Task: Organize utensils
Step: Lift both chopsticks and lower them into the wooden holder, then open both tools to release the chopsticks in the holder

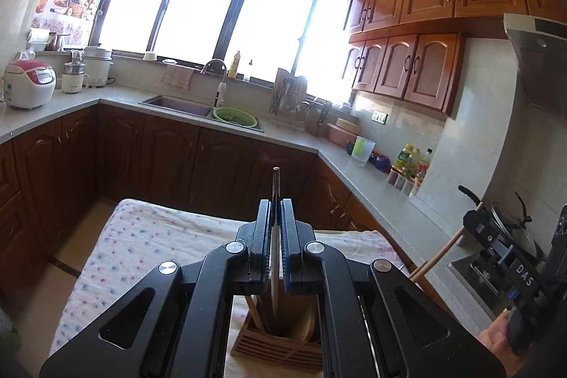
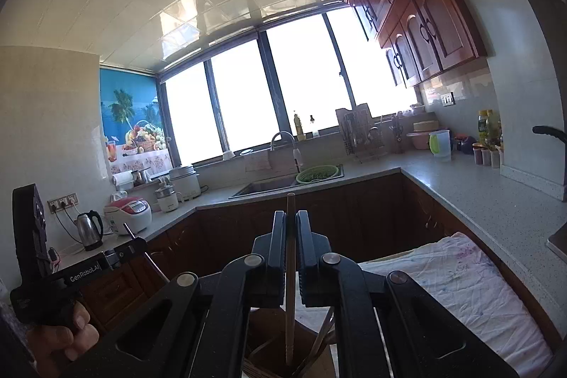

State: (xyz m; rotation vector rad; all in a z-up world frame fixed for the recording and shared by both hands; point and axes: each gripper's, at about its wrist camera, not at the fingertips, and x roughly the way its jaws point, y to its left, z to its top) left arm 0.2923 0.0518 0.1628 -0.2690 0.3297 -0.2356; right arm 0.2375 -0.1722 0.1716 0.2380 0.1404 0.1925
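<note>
While clamped, chopstick (image 2: pixel 290 271) betw right gripper (image 2: pixel 290 218) fingers

Blown-out window (image 1: pixel 219 6) backlight, dim foreground, fisheye-bent edges, perhaps slight softness

The holder (image 1: pixel 280 342) is half hidden by gripper arms, its base cut off (contents can't be made out).

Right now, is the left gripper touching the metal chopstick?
Touching. The left wrist view shows the left gripper shut on the metal chopstick, both pads pressed against it above the wooden utensil holder.
</note>
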